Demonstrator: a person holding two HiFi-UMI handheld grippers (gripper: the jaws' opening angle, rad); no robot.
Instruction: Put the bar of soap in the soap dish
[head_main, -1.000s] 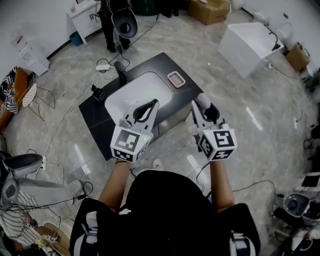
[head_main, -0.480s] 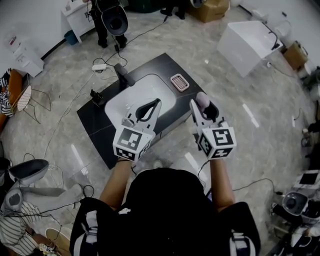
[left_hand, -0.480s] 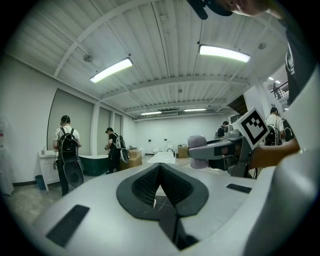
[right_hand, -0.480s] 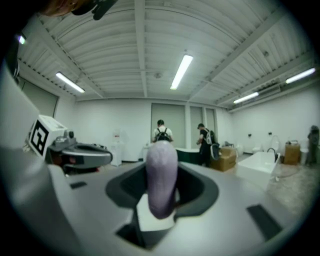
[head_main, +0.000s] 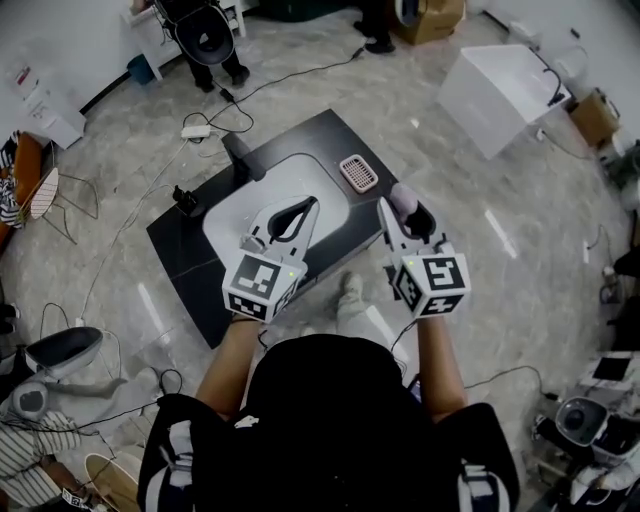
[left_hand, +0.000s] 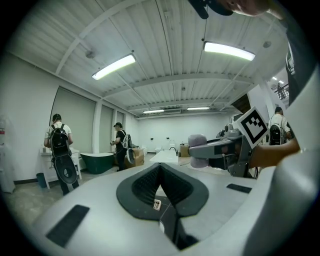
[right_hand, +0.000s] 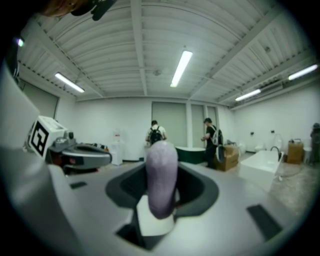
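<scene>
The bar of soap (right_hand: 161, 175) is light purple. It stands on end in the middle of the right gripper view, squeezed tight between the two jaws of the right gripper (head_main: 404, 208). In the head view the soap is a little right of the middle, held up over the lower right edge of the black counter (head_main: 190, 245). The soap dish (head_main: 358, 172) is pink and lies on that counter, just up and to the left of the soap in the picture, and the two are apart. Beside the dish is the white sink (head_main: 265, 195), with a black tap (head_main: 240, 155) at its upper left. The left gripper (head_main: 312, 205) shows over the sink, its jaws pressed together with nothing between them. A grey floor (head_main: 480, 250) lies all around, and a white tub (head_main: 500, 85) sits at the upper right.
</scene>
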